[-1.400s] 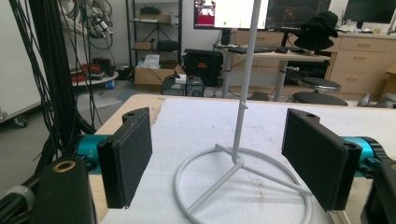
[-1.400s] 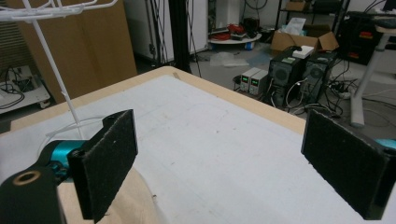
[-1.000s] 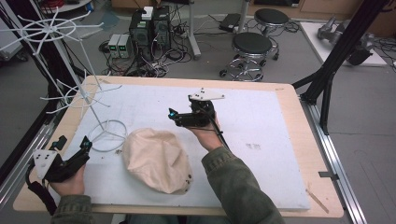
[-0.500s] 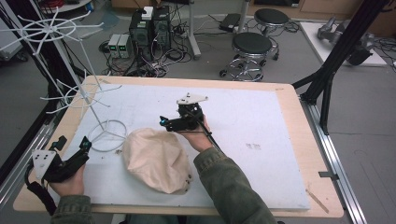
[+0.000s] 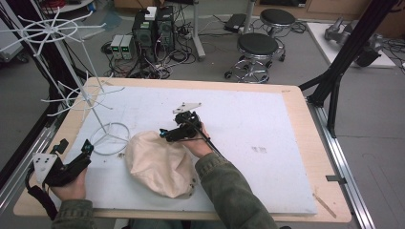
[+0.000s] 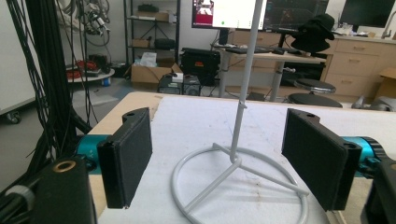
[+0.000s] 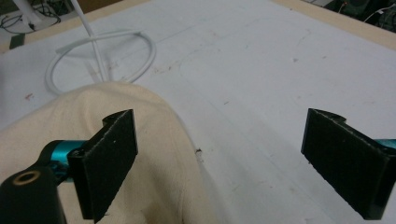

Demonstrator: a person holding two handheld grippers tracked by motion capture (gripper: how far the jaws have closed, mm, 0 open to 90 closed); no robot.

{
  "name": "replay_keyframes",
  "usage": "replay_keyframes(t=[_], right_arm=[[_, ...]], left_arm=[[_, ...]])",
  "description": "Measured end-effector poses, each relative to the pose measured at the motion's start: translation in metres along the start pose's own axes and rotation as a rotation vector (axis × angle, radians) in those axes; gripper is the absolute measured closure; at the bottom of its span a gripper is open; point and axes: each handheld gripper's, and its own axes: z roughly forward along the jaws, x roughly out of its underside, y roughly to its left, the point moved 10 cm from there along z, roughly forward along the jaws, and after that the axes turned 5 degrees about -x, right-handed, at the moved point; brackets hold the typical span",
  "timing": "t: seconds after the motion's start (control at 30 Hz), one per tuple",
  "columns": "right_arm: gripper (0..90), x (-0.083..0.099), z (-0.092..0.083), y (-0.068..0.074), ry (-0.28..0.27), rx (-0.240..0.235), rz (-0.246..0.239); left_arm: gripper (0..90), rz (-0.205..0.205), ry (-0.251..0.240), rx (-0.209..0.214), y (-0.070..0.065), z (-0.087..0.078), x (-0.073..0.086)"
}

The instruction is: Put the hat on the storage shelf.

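Two grippers, both w/ fingers wide apart, holding nothing. Right gripper (image 5: 165,134) sits at far edge of beige cap (image 5: 160,163) on white surface (image 5: 267,129); wire rack stand (image 5: 111,138) just beside cap, left gripper (image 5: 74,149) facing its ring base.

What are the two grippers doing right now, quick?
Left gripper: open, holding nothing, facing the rack.
Right gripper: open, holding nothing, at the edge of the hat.
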Motion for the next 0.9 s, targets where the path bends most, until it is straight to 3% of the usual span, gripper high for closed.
replay_keyframes(t=[0.17, 0.33, 0.6, 0.73, 0.83, 0.9], right_arm=[[9.9, 0.010, 0.010, 0.000, 0.040, 0.004, -0.014], [9.9, 0.016, 0.015, 0.001, 0.063, -0.010, -0.004], [10.0, 0.025, 0.022, 0.008, 0.114, -0.041, -0.039], [10.4, 0.031, 0.025, 0.008, 0.137, -0.058, -0.030], [22.0, 0.040, 0.027, 0.012, 0.194, -0.119, -0.026], [23.5, 0.043, 0.028, 0.014, 0.209, -0.107, -0.059]], left_arm=[[24.6, 0.001, 0.000, 0.000, 0.000, 0.000, 0.000], [24.6, 0.003, 0.003, 0.003, -0.001, 0.000, 0.001], [24.6, 0.005, 0.004, 0.005, -0.001, 0.001, 0.001], [24.6, 0.006, 0.005, 0.004, -0.001, 0.001, 0.001], [24.6, 0.005, 0.006, 0.002, -0.001, 0.001, 0.001], [24.6, 0.004, 0.007, 0.003, -0.001, 0.001, 0.001]])
